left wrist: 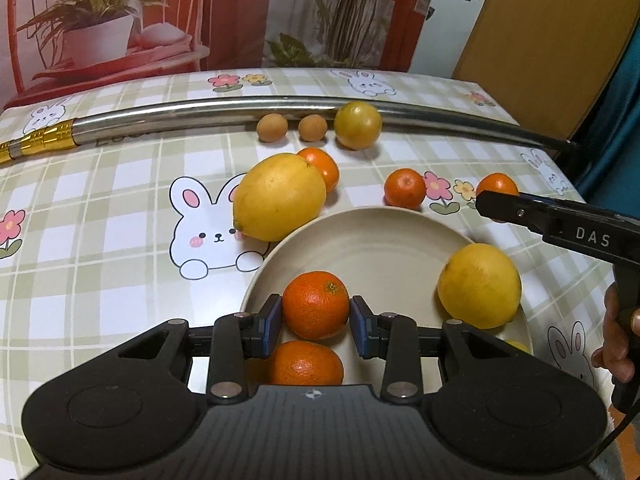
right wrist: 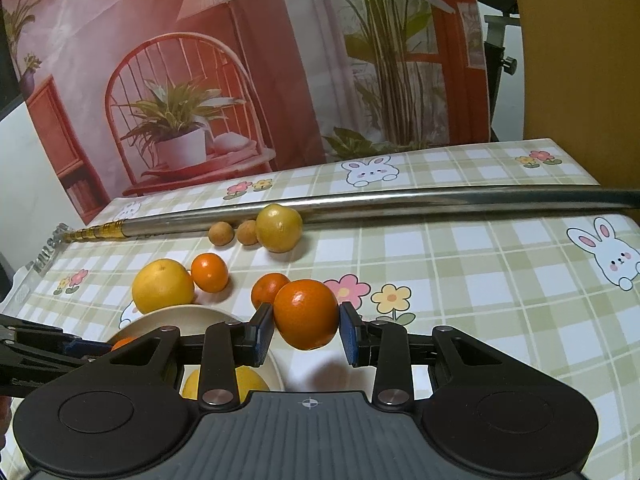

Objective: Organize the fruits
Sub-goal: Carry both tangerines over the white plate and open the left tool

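Observation:
A beige plate (left wrist: pixel 372 236) sits near me and holds a yellow lemon (left wrist: pixel 479 285) and two oranges. My left gripper (left wrist: pixel 316 320) is shut on one orange (left wrist: pixel 316 304) over the plate; the other orange (left wrist: pixel 306 363) lies under it. My right gripper (right wrist: pixel 306 330) is shut on an orange (right wrist: pixel 306 314) held above the cloth, right of the plate (right wrist: pixel 176 316). It also shows in the left wrist view (left wrist: pixel 496 200). Loose on the cloth are a big lemon (left wrist: pixel 279 202), two small oranges (left wrist: pixel 322 168) (left wrist: pixel 405 188), a yellow-green fruit (left wrist: pixel 357 125) and two small brown fruits (left wrist: pixel 272 128).
A long steel pole (left wrist: pixel 248 110) with a gold collar lies across the table behind the fruit. The checked bunny tablecloth (left wrist: pixel 100 216) covers the table. A printed backdrop (right wrist: pixel 200 80) stands behind the far edge.

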{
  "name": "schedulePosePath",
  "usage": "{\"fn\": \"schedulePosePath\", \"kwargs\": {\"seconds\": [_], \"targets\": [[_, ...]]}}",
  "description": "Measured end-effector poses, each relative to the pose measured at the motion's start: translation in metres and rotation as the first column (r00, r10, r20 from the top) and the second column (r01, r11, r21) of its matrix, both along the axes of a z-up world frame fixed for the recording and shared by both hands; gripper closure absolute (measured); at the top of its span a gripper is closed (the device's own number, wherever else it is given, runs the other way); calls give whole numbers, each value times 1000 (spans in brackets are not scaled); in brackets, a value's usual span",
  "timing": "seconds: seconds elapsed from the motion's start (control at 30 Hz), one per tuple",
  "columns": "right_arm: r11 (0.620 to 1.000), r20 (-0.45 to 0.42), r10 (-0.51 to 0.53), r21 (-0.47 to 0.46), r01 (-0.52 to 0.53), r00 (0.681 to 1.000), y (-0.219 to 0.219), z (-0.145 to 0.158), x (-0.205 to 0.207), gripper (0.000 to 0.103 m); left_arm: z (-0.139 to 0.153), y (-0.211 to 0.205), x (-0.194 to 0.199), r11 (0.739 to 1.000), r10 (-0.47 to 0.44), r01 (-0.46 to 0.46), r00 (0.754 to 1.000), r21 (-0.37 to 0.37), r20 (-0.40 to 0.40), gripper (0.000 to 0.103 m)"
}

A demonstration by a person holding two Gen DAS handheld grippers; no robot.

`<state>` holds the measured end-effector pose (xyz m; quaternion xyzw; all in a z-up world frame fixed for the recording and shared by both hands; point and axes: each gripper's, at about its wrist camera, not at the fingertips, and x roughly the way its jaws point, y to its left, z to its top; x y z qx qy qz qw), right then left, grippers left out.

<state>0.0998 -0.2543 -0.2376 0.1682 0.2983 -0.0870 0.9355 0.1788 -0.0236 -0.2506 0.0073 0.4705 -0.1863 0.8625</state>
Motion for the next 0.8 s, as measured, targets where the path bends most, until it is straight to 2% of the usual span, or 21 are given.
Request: {"fn": "schedulePosePath", "kwargs": {"seconds": [0.8], "targets": [[1000, 4, -4, -5, 4, 1000, 3, 9, -12, 71, 11, 6, -11, 998, 58, -58, 998, -7, 23, 60]]}}
